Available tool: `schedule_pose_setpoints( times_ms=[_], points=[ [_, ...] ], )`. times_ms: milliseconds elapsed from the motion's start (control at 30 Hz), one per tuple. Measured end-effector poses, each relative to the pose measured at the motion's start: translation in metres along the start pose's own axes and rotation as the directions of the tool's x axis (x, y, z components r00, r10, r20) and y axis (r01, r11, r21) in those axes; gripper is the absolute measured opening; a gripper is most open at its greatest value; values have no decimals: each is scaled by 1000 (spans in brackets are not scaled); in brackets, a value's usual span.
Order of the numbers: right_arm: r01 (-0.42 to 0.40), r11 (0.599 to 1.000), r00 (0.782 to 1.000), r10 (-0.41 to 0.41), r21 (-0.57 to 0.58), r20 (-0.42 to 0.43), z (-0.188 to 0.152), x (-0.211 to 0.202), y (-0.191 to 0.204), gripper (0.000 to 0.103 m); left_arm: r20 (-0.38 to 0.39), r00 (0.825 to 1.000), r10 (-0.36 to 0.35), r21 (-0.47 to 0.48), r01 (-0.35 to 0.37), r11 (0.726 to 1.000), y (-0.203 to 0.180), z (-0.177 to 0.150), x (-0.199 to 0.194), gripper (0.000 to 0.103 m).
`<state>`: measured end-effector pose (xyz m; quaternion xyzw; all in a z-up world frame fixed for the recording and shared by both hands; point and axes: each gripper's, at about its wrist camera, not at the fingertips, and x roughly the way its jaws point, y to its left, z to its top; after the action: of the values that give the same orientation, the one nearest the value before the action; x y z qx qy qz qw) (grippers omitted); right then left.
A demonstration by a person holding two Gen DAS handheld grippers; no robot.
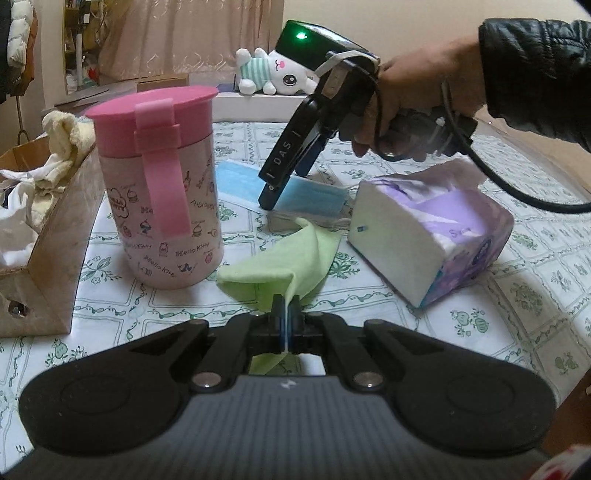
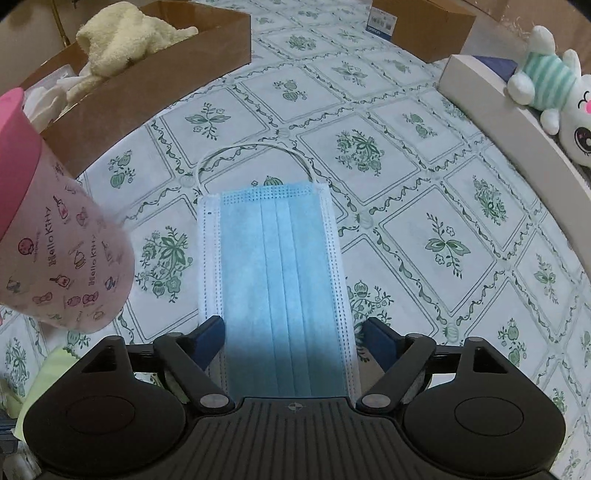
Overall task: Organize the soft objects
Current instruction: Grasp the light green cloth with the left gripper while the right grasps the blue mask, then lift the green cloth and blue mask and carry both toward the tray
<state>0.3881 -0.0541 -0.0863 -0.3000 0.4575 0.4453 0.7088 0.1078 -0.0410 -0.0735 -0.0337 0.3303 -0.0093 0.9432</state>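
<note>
My left gripper [image 1: 286,308] is shut on the near corner of a light green cloth [image 1: 280,258] that trails on the table between the pink cup and the tissue pack. My right gripper [image 2: 291,330] is open, its fingers either side of a blue face mask [image 2: 273,266] lying flat on the table. In the left wrist view the right gripper [image 1: 271,190] points down onto the mask [image 1: 236,181]. A brown cardboard box [image 2: 147,77] holds a cream towel [image 2: 125,37] and white cloths; it also shows at the left in the left wrist view [image 1: 55,236].
A pink Hello Kitty cup [image 1: 162,188] stands left of the cloth. A purple tissue pack [image 1: 428,236] lies to the right. A white plush toy [image 1: 273,72] lies on a white box at the far edge. Another cardboard box [image 2: 424,26] sits at the far side.
</note>
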Motion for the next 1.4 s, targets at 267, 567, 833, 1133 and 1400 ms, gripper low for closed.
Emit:
schedule_pose_setpoints(
  times_ms=[267,567,833,1133,1400],
  points=[
    [-37,999,999,37,-7,-3,-2,-10,11,16,2,1000,14,-11,-14,1000,5,1,-4,1],
    [10,992,994,-24,128,110,-16,-60,10,1,20,1000,17,-22,-17,1000,8,7,-18,1],
    [-1,933,945,-117,361,307,-51,-155,29,1,70,997,13,-9,-13,1000,10,17,-49,1],
    [-129,838,853,-180,531,490,-109,-243,76,1,125,992,20,-5,-19,1000,16,25,-98,1],
    [-206,756,816,-218,622,536,-164,-263,129,1,157,987,32,-30,-28,999,29,26,-132,1]
  ],
)
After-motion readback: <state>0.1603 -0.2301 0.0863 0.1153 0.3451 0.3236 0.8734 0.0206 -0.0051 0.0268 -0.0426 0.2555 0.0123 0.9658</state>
